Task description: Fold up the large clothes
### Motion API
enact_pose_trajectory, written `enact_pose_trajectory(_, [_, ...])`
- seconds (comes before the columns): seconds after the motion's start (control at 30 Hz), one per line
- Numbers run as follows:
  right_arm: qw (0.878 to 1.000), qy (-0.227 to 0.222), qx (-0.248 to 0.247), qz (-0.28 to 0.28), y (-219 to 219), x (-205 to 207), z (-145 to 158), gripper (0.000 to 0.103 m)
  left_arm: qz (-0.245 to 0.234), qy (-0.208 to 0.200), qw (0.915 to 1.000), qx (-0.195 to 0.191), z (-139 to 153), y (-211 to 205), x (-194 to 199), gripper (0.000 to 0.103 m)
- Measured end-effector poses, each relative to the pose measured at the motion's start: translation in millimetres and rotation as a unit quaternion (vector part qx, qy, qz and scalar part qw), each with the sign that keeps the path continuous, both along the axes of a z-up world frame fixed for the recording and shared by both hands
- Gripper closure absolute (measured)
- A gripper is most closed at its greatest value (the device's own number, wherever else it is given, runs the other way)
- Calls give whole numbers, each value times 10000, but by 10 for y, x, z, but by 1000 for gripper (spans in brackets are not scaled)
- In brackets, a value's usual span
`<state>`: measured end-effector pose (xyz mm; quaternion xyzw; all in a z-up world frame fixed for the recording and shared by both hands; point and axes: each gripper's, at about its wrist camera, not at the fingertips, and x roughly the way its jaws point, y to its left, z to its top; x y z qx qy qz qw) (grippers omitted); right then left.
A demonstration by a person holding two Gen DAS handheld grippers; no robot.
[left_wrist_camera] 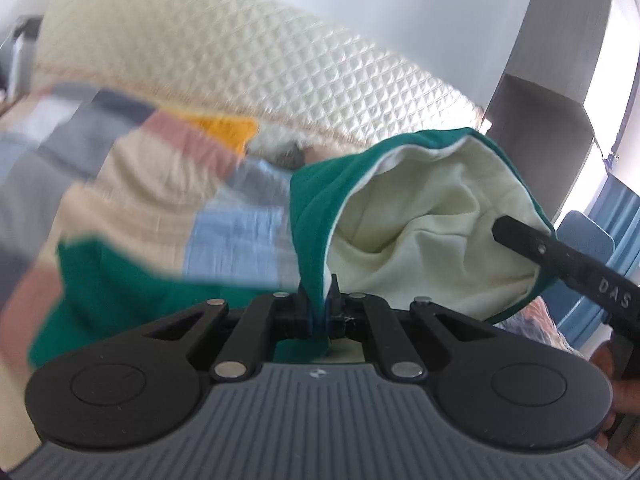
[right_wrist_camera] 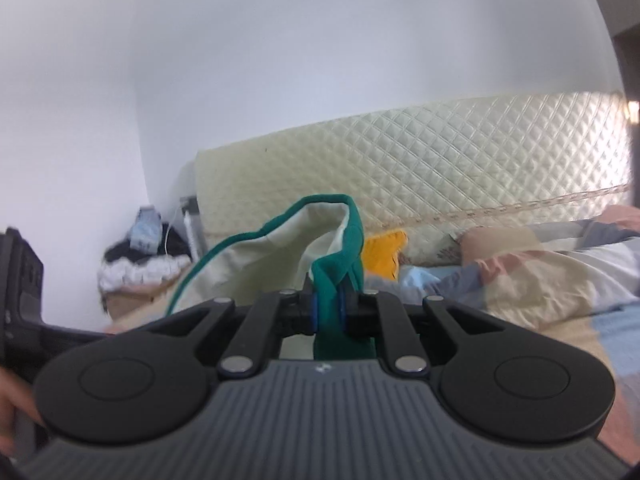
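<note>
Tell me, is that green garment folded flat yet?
No. The green garment hangs bunched, pale lining showing, pinched in the left gripper and right gripper.

Both hand-held grippers (left_wrist_camera: pixel 320 300) (right_wrist_camera: pixel 328 312) are clamped closed, raised.

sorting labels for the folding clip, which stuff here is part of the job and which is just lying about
Part of the job:
- green and cream garment
- left tool, shut on it
- right tool, shut on it

Lying about:
- patchwork bedding
- quilted headboard
- yellow cushion
- bedside clutter
</note>
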<state>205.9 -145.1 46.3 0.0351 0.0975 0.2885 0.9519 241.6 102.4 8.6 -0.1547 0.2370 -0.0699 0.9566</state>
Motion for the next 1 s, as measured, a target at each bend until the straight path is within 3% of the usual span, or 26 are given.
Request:
enact_pose_trajectory(0.23, [9967,341,-730,37,-90,-787,-700,90,125,696,9975,-4,-780,-87,-729,97])
enact_pose_trajectory(0.33, [9916,672,-1104,94,-86,-948,-975,89,84,1257,9918,209,-1031,-118,-785,97])
enact_pose_trajectory(0.43, [9859,1111,-1245,151,-128,-1021,-1169,88,169,1480,9885,260,-1132,-83,-862,96])
enact_pose_trajectory(0.53, [9829,1386,-1203,179,-256,-1097,-1284,88,-142,1740,9846,31,-1160,-6,-931,88])
enact_pose_trajectory(0.57, [9820,1454,-1186,218,-293,-1107,-1294,87,-135,1741,9846,-19,-1144,27,-992,84])
enact_pose_trajectory(0.63, [9811,1601,-1058,255,-382,-1132,-1289,85,-94,1604,9867,-244,-1099,115,-1129,48])
enact_pose_trajectory(0.77, [9826,1738,-636,172,-572,-1263,-1182,50,-99,1280,9903,-536,-928,221,-1312,45])
enact_pose_trajectory(1.0, [9899,1414,-22,69,-752,-1322,-1068,49,-222,548,9909,-1210,-610,376,-1473,43])
